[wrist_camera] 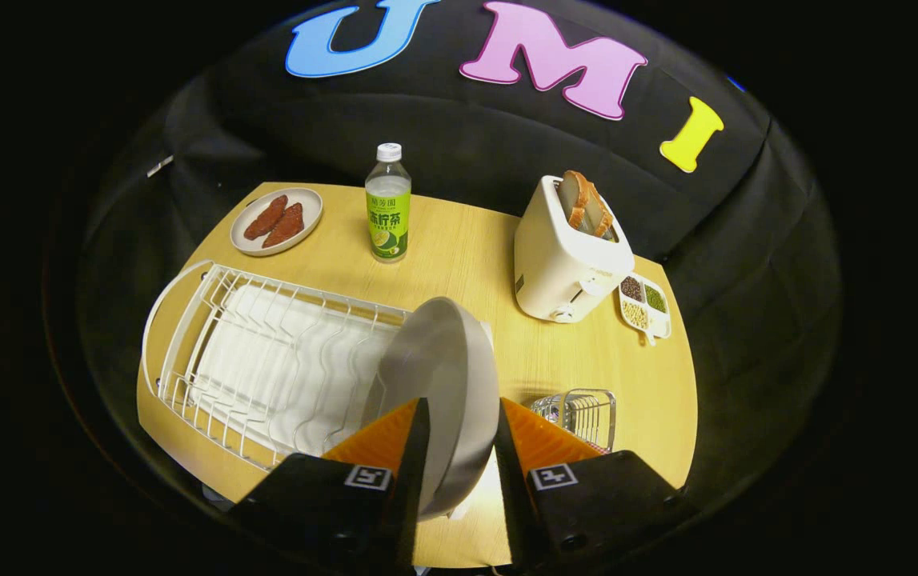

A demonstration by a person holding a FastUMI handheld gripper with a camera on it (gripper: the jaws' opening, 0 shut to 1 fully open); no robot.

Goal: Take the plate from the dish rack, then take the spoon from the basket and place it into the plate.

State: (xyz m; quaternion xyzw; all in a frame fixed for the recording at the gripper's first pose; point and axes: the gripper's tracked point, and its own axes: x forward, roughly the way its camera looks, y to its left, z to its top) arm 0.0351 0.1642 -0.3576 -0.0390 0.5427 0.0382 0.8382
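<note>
A pale grey plate (438,376) stands on edge between my two fingers, and my gripper (459,436) is shut on its rim. The plate hangs above the right end of the white wire dish rack (266,364), which lies on the wooden table (467,248). A small wire basket (583,416) sits just right of my right finger, partly hidden behind it; the spoon inside cannot be made out.
Beyond the rack stand a green-labelled bottle (388,204) and a small plate with brown food pieces (277,222). A cream toaster holding bread (569,252) and a divided tray of grains (644,306) sit at the far right. Black cloth walls the table.
</note>
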